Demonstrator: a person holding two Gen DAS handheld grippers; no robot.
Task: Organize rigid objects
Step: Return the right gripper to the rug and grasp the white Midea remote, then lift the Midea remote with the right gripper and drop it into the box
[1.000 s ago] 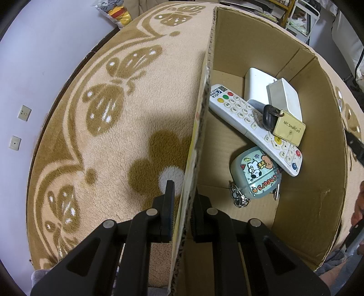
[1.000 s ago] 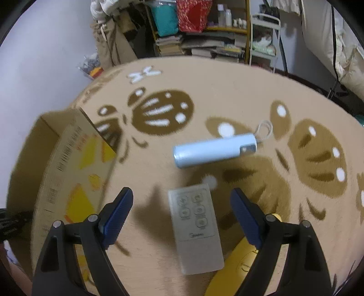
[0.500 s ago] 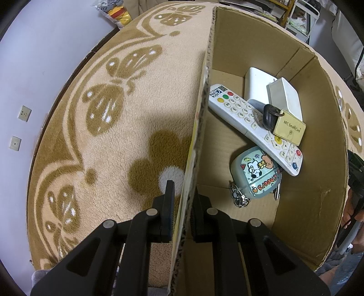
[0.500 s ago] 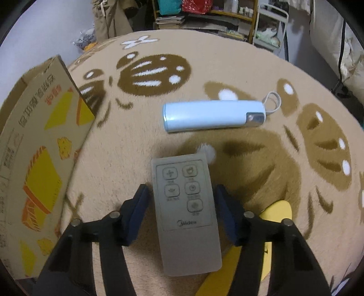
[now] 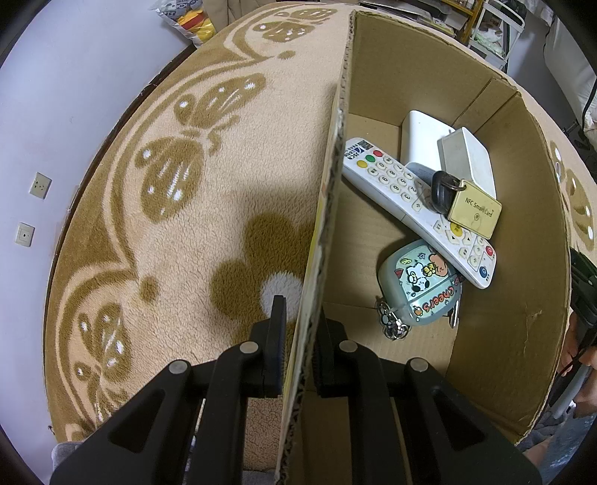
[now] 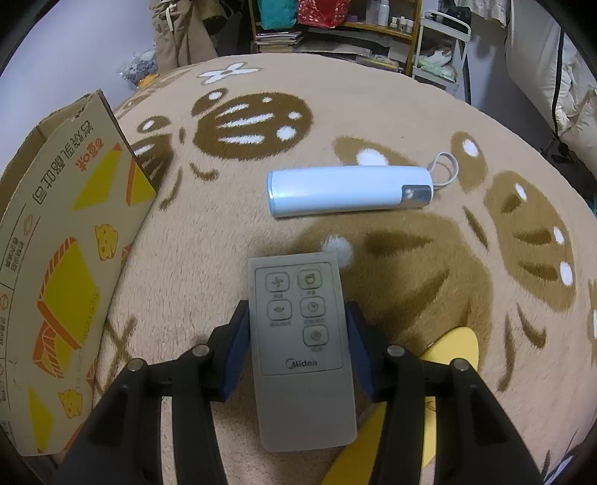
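Observation:
My left gripper is shut on the near wall of a cardboard box, one finger outside, one inside. In the box lie a white remote, a key with a gold NFC tag, a cartoon-printed grey case and two white blocks. In the right wrist view my right gripper is shut on a grey Midea remote, its blue pads pressing both long edges. A pale blue cylinder with a cord loop lies on the carpet beyond it.
The beige carpet with brown butterfly patterns covers the floor. The box's printed outer side stands left of the right gripper. A yellow flat object lies under its right finger. Shelves and clutter line the far wall.
The right gripper came down over the grey remote and closed from wide open onto its sides. The left gripper has kept its hold on the box wall.

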